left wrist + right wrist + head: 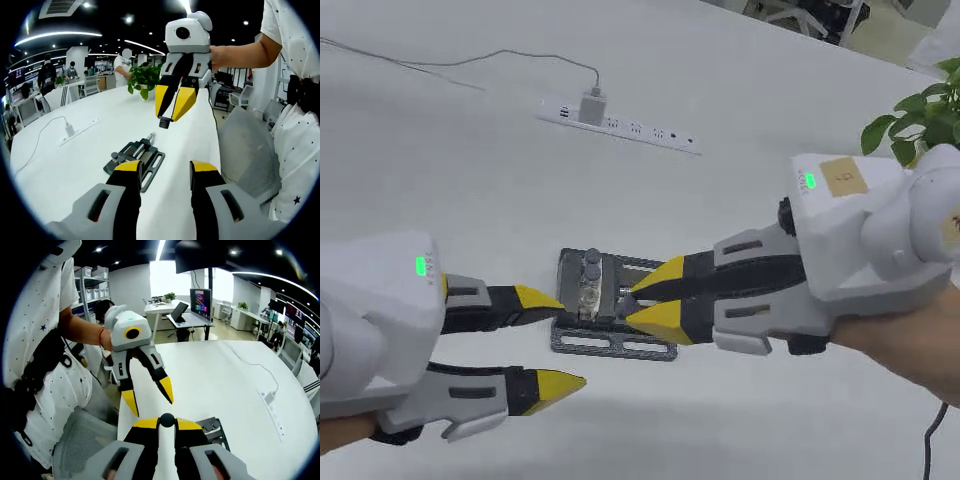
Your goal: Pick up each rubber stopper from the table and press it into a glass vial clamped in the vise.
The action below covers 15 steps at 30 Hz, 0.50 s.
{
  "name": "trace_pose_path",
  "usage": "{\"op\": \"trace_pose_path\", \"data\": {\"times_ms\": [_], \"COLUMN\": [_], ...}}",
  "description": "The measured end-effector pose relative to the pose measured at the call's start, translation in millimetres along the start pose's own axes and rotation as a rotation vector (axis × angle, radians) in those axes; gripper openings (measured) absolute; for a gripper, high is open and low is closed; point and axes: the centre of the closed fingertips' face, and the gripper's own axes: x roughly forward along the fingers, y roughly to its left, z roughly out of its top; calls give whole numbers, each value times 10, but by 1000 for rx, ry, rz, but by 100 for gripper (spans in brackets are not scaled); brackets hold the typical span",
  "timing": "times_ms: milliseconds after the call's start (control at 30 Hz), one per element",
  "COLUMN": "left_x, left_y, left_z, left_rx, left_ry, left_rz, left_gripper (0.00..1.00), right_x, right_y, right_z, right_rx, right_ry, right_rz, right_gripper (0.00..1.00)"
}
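The right claw [634,303] pinches a rubber stopper [165,122] lengthwise along its jaws; the left claw [570,340] gapes.

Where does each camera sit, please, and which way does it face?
Head view: headset, looking forward and down at the vise between left gripper and right gripper; a forearm shows.
Left gripper view: rides the left gripper, looking along open jaws at vise and right gripper; arm, shirt show.
Right gripper view: rides the right gripper, looking past its rubber stopper at the left gripper; shirt shows.
Shared: gripper views face each other; all include the vise.
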Motion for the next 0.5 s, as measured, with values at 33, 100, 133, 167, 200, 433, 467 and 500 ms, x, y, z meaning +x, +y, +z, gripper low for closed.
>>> {"op": "trace_pose_path", "data": {"times_ms": [33,100,133,167,200,433,467,500], "left_x": [-14,-46,-63,-73,-83,-103,-101,-100], "left_y": [26,98,144,170,197,320,329,338], "left_z": [-14,-52,-85,-107,-124,-294,-324,-337], "left_rx": [-3,-1,-8,-11,-7,-35,-31,-26], "left_ry": [-1,-2,3,5,3,14,17,16], "left_rz": [6,23,35,40,47,72,73,75], "left_gripper": [38,39,40,41,43,58,61,63], "right_x": [15,50,71,87,103,258,284,303], "right_y": [-23,-90,-136,-166,-190,-441,-486,-511], "right_z": [6,20,18,14,15,-69,-87,-99], "right_rx": [2,12,15,16,18,39,44,48], "right_ry": [1,4,13,18,21,80,90,96], "right_rz": [-1,-11,-22,-27,-29,-71,-79,-81], "right_gripper": [6,6,6,6,6,6,6,6]}}
